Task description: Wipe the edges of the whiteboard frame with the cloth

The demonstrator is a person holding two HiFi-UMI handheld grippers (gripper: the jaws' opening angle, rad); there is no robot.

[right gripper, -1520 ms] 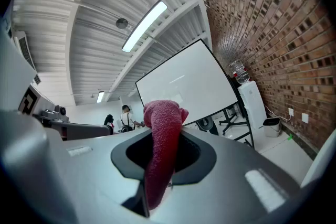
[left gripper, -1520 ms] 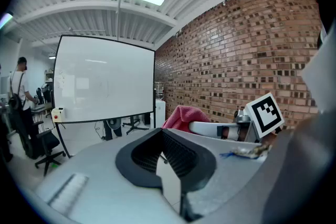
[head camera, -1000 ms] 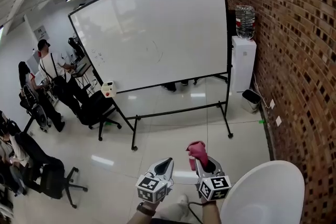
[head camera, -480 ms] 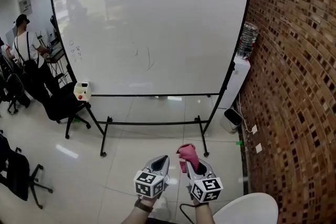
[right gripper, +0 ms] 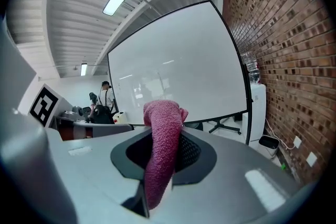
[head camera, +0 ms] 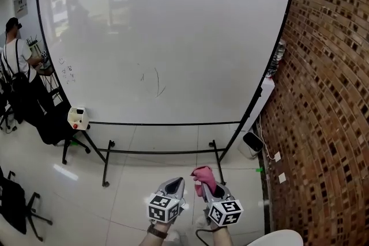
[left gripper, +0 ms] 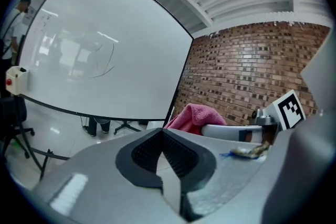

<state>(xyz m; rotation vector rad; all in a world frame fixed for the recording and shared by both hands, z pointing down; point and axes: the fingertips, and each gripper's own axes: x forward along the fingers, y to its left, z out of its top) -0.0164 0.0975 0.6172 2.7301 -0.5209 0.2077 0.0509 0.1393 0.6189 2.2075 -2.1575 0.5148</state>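
Your right tongs (head camera: 209, 192) are clamped on the pink cloth (head camera: 203, 177), held below the whiteboard frame (head camera: 167, 123) and well apart from it. Your left tongs (head camera: 176, 182) are closed and empty. The cloth looks soft and light: grip a bunched fold, leaving the end free.

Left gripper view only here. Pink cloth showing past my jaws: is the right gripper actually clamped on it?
Observer: Yes. Right gripper view shows the right gripper with its jaws shut on the pink cloth.
Operator: Anything beside the board's right edge?
Observer: A white water dispenser stands between the whiteboard and the brick wall.
Operator: Are we at the frame yet?
Observer: No. Head view shows the left gripper well short of it, with floor between.
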